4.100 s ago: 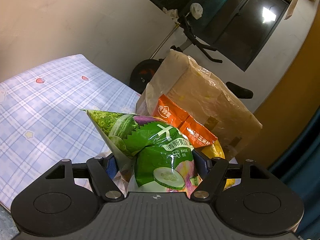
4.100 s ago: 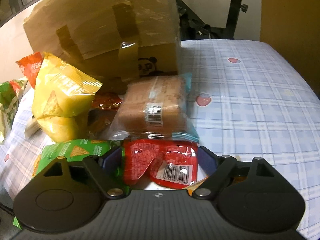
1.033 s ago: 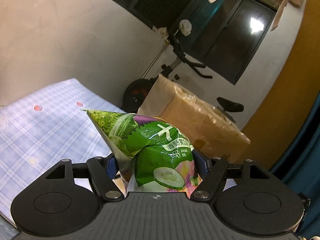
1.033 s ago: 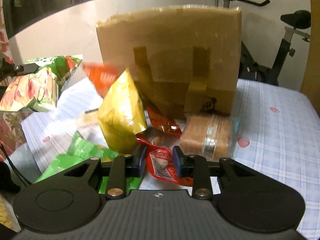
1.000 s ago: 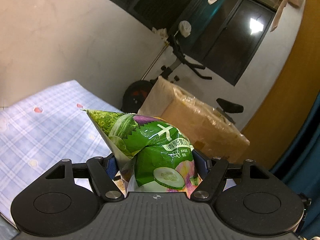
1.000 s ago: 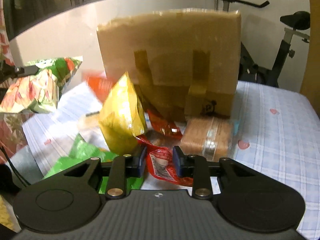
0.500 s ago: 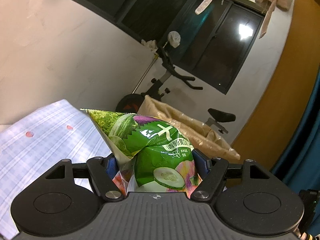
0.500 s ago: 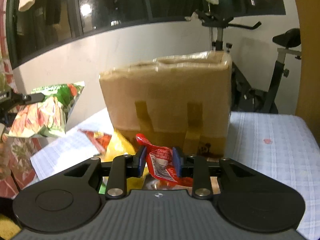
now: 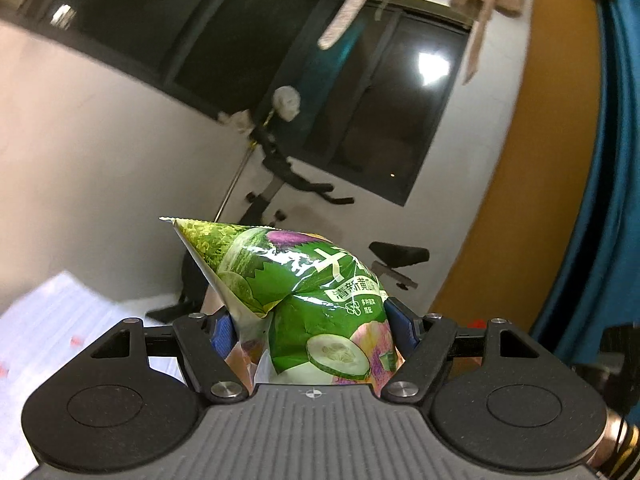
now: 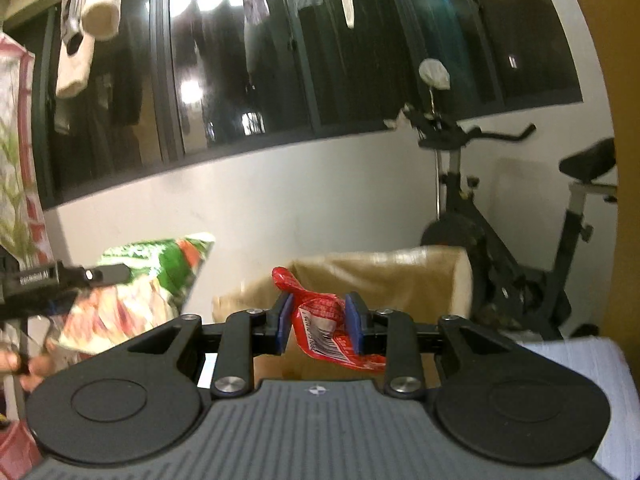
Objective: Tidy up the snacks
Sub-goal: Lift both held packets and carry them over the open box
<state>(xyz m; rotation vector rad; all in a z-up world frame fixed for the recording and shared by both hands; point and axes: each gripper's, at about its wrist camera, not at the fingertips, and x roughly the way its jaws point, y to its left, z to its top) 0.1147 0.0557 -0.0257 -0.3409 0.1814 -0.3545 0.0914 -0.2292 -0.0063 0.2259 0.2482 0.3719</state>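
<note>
Two grippers: each held in the air with a snack packet pinched between its blue pads.
Left gripper [image 9: 312, 326]: clamps a puffed green chip bag [image 9: 304, 296], whose sealed corner sticks up and to the left.
Bag print: cucumber slices, leafy greens and white Chinese characters, among them 清新黄; the smaller lines are too fine to read.
Right gripper [image 10: 320, 322]: its narrow jaws squeeze a crumpled red packet [image 10: 324, 328].
Packet label: a white barcode patch with digits too blurred to read.
Right view only: the green bag's other face, red and cream, held out at the left edge by the other gripper, with fingers [image 10: 24, 364] of a hand below it; an open cardboard box [image 10: 400, 280] sits just behind the red packet.
Left view only: a blue curtain [image 9: 600, 200] and an ochre wall on the right.
Surface: a pale blue checked cloth [image 9: 52, 320] with small red marks.
Room: white wall, dark windows, hanging laundry [image 10: 88, 20], an exercise bike [image 10: 480, 220].
</note>
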